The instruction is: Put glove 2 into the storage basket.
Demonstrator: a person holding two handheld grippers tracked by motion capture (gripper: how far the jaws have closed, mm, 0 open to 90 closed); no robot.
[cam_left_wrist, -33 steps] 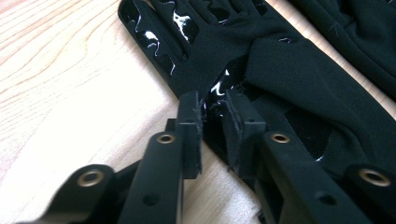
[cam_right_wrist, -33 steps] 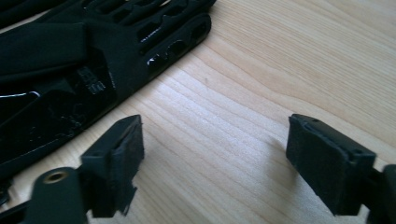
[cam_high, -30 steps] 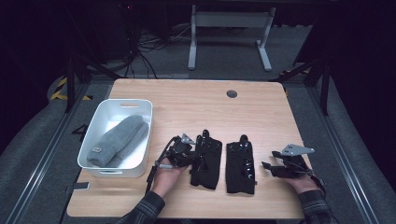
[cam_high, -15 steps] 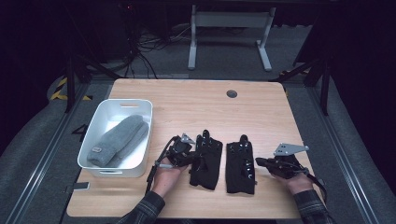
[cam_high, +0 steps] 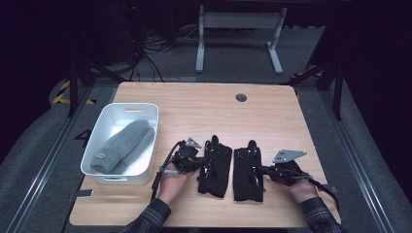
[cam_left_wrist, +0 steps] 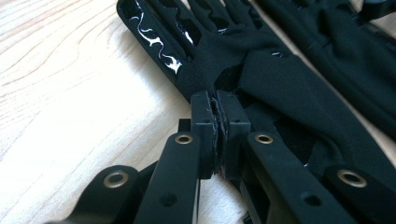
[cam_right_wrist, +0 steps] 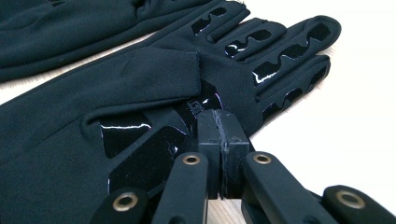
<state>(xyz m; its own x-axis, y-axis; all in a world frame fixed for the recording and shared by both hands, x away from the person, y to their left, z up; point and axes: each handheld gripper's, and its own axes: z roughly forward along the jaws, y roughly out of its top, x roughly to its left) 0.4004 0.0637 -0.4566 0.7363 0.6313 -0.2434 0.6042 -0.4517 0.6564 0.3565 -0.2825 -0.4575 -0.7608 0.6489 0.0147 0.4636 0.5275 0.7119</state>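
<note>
Far left of the high view: one white bin (cam_high: pixel 97 167) on the table (cam_high: pixel 204 111). Grey knitted wear (cam_high: pixel 124 145) lies in it; it looks like two pieces side by side, but I can't be sure.

Lower centre: two black gloves, flat, side by side and just apart, fingers pointing to the top of the frame. Neither is in the bin.

My left gripper (cam_high: pixel 198 164) sits at the outer edge of the left black glove (cam_high: pixel 216 167). In the left gripper view its jaws (cam_left_wrist: pixel 215 100) are pressed together, tips right at the cloth edge where the thumb branches off (cam_left_wrist: pixel 280 88). I cannot tell whether a fold is caught.

The right black glove (cam_high: pixel 248 170) is next. My right gripper (cam_high: pixel 262 170) comes at it from the right of the frame. In the right gripper view its jaws (cam_right_wrist: pixel 219 116) are likewise together, tips against the glove's edge by a shiny patch (cam_right_wrist: pixel 116 93). Same doubt about any cloth between them.

Progress, my reading: early. Both gloves lie on the wood, nothing is lifted. Left to do: get a sure pinch on each, then lift and move them, probably towards the bin.

Count: one bin, two black gloves, two grippers, one grey bundle.
</note>
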